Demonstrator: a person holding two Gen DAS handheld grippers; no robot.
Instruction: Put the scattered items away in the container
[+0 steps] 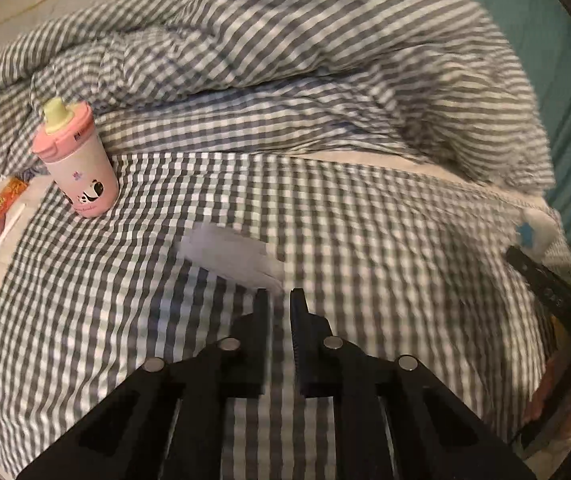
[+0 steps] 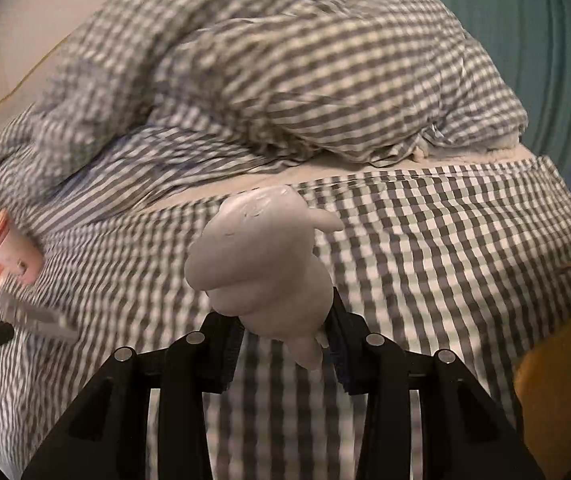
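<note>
Your right gripper (image 2: 283, 332) has its fingers clamped on a white figurine (image 2: 261, 268), centre of the right wrist view, lifted off the bed. It looks smooth, matte and bulbous; the grip sits low on a narrowing part, so it could twist or slip out if you swing fast.

Your left gripper (image 1: 279, 300) is nearly closed, holding nothing, hovering over a flat white paper (image 1: 229, 258), thin and hard to pinch off the soft gingham sheet (image 1: 365, 240).

Pink cup (image 1: 77, 164), upper left, stands upright on yielding fabric; it may tip. No container is clearly in view.
</note>
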